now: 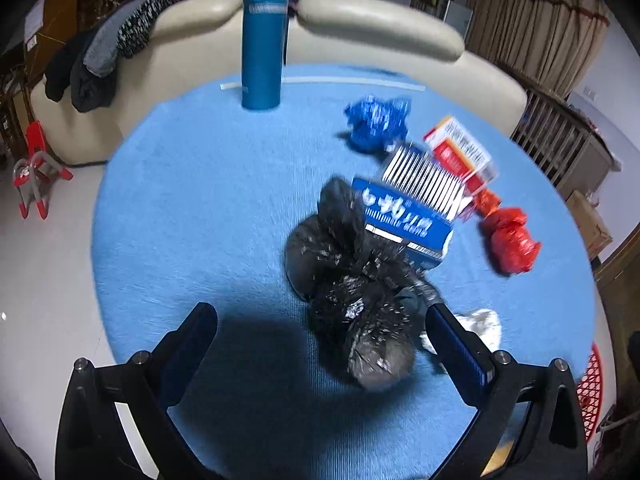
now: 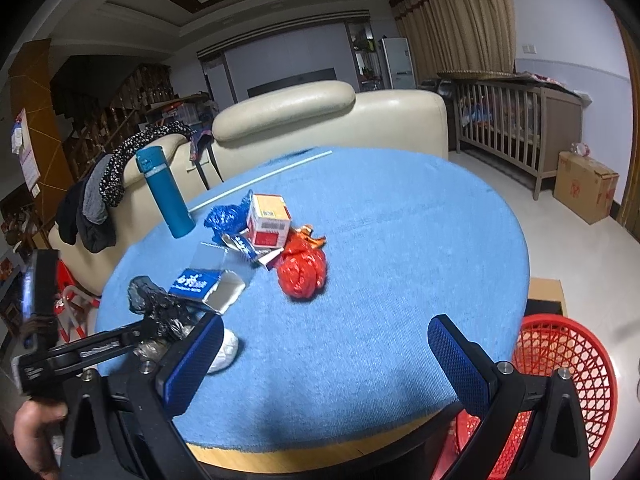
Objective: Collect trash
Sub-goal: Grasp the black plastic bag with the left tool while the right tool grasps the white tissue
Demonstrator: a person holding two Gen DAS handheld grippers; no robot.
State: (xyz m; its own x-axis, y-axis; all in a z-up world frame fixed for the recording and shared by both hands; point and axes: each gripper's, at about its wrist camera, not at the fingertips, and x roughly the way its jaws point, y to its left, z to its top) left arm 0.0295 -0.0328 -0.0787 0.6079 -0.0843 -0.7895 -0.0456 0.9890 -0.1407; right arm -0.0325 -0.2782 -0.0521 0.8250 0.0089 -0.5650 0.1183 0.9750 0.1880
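While the black bag [image 1: 352, 292] lies crumpled on the blue worktop [image 1: 200, 220], left gripper [image 1: 320, 344] hovers over it, jaws apart, nothing clamped. Blue carton [image 1: 408, 216] touches the bag's far side; white wad [image 1: 480, 328] just beside it. Red bag [image 2: 302, 272] mid-worktop. Right gripper [image 2: 326, 354] jaws apart, empty, above the near edge. Red basket [image 2: 568, 376] on the floor beside the worktop.

Your left hand-held gripper [image 1: 320, 328] hangs spread wide over the desk [image 1: 192, 216], its right finger beside the crumpled black plastic bag [image 1: 352, 288]; a blue carton [image 1: 408, 216] touches the bag's far side.
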